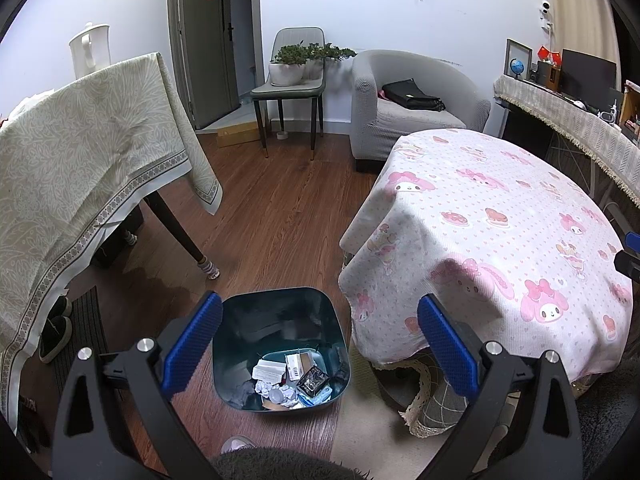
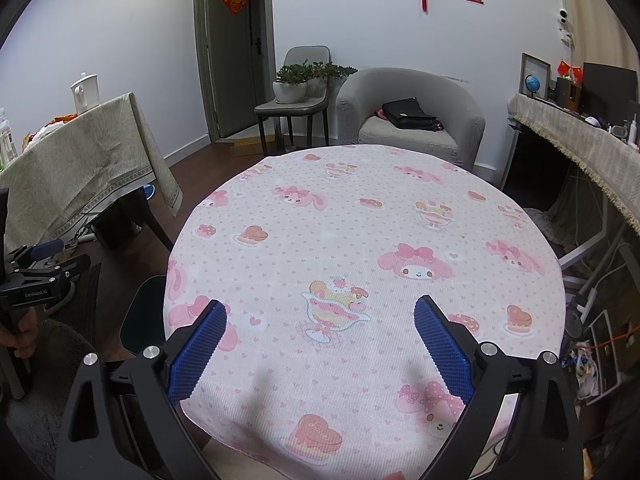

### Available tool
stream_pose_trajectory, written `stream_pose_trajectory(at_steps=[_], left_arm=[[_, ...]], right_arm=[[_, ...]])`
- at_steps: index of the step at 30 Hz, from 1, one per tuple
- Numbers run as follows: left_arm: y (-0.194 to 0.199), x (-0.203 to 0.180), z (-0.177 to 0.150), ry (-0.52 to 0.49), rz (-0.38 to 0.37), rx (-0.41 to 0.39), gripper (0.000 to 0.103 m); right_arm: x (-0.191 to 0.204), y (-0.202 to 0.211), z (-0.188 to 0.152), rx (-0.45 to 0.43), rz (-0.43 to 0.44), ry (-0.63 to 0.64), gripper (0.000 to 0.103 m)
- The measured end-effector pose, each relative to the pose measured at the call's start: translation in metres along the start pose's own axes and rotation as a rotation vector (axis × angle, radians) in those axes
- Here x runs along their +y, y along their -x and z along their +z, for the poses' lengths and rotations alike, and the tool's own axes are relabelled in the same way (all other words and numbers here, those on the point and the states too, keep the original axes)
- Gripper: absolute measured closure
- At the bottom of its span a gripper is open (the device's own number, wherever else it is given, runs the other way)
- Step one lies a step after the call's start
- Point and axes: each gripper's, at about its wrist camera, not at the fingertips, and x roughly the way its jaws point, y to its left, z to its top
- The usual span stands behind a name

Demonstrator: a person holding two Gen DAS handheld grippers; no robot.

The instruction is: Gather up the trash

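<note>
A dark teal trash bin [image 1: 280, 312] stands on the wood floor beside the round table. It holds crumpled paper, cartons and wrappers [image 1: 292, 380]. My left gripper [image 1: 320, 312] is open and empty, hovering above the bin. My right gripper [image 2: 320, 316] is open and empty above the round table with the pink cartoon cloth [image 2: 360, 240]. No trash shows on that cloth. The bin's edge [image 2: 144, 320] peeks out left of the table in the right wrist view. The left gripper [image 2: 44, 264] also shows there, at the far left.
A table with a beige cloth [image 1: 80, 168] stands to the left, with a white kettle [image 1: 90, 50] on it. A grey armchair [image 1: 416, 100] with a black bag, a chair with plants [image 1: 296, 68] and a cluttered desk [image 1: 580, 116] lie behind. Shoes [image 1: 56, 332] sit on a mat.
</note>
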Motion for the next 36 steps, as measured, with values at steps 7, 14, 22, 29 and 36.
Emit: stream_pose_trajectory(at_steps=[7,14,22,29,36], left_arm=[[0.0001,-0.0002,0.0,0.001,0.0,0.0,0.003],[0.0003,-0.0006,0.0002,0.001,0.0,0.0,0.003],[0.0013,-0.0019,0.0,-0.003,0.001,0.002,0.003],[0.0011,-0.0021,-0.0008,-0.003,-0.002,0.006,0.003],[0.0006,-0.0024,-0.0019,-0.003,0.002,0.006,0.003]], right_arm=[[0.0002,0.0002,0.0,-0.001,0.0,0.001,0.007],[-0.0001,0.0003,0.0,-0.001,0.0,0.002,0.007],[-0.0009,0.0001,-0.0001,-0.001,0.0,0.002,0.007],[-0.0004,0.0002,-0.0001,-0.001,0.0,0.002,0.007],[-0.0006,0.0002,-0.0002,-0.001,-0.001,0.003,0.007]])
